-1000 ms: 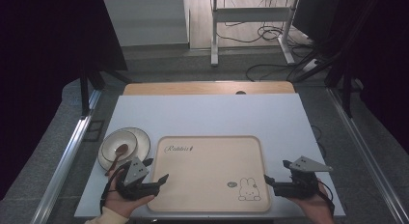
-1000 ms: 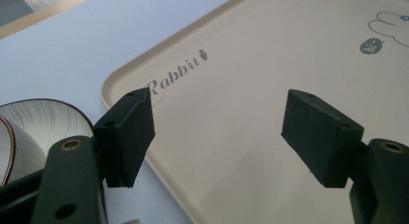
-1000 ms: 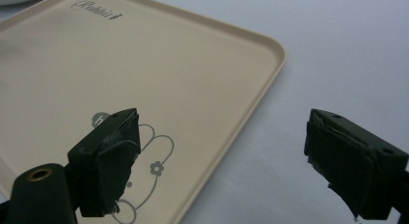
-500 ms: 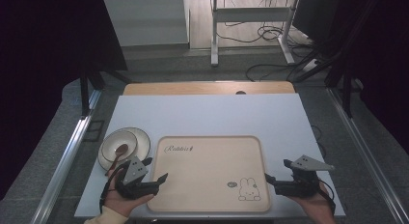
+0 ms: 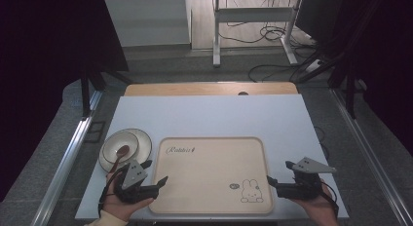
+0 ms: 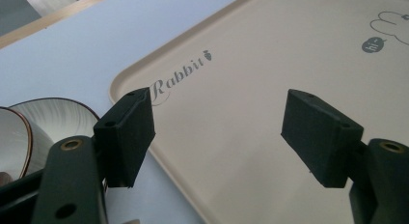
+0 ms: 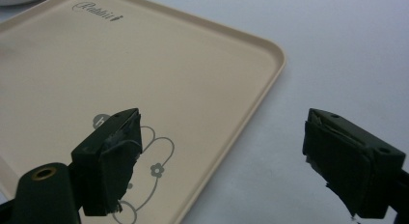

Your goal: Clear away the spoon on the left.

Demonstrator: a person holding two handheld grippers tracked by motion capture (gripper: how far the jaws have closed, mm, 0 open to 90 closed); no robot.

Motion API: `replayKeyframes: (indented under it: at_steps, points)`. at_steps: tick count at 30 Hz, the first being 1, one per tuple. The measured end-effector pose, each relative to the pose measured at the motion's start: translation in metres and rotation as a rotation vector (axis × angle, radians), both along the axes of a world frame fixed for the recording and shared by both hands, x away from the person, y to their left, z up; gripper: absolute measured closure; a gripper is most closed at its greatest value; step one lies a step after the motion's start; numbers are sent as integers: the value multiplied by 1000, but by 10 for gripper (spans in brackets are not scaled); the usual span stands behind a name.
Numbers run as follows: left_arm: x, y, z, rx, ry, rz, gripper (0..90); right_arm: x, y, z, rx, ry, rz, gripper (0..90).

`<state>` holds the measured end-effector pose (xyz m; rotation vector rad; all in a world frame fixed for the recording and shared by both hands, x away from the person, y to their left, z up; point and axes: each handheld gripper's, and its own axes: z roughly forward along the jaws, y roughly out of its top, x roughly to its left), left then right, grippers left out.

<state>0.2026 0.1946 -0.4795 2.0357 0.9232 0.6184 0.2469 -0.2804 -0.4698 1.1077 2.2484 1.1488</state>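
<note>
A beige tray (image 5: pixel 209 172) with a "Rabbit" print and a bunny drawing lies at the front middle of the white table (image 5: pixel 209 116). My left gripper (image 5: pixel 155 171) hovers at the tray's near-left corner, open and empty. In the left gripper view its gripper (image 6: pixel 224 132) spans the tray (image 6: pixel 270 64) by its left rim. My right gripper (image 5: pixel 279 172) sits at the tray's near-right corner, open and empty. The right gripper view has its gripper (image 7: pixel 226 156) straddling the right rim of the tray (image 7: pixel 144 64), one jaw over the bunny print and one over bare table.
A white bowl (image 5: pixel 119 147) with a brown spoon (image 5: pixel 120 155) stands on a plate (image 5: pixel 142 141) left of the tray, just beyond my left gripper; the bowl (image 6: pixel 12 139) and plate (image 6: pixel 62 118) also show in the left gripper view. A wooden strip (image 5: pixel 209 88) borders the table's far edge.
</note>
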Motion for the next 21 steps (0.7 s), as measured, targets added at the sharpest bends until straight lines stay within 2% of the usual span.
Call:
replayKeyframes:
  at_steps: [21]
  points:
    - [-3,3,5,0,-18,7,276,1,-1,-1,-27,-9,4,146]
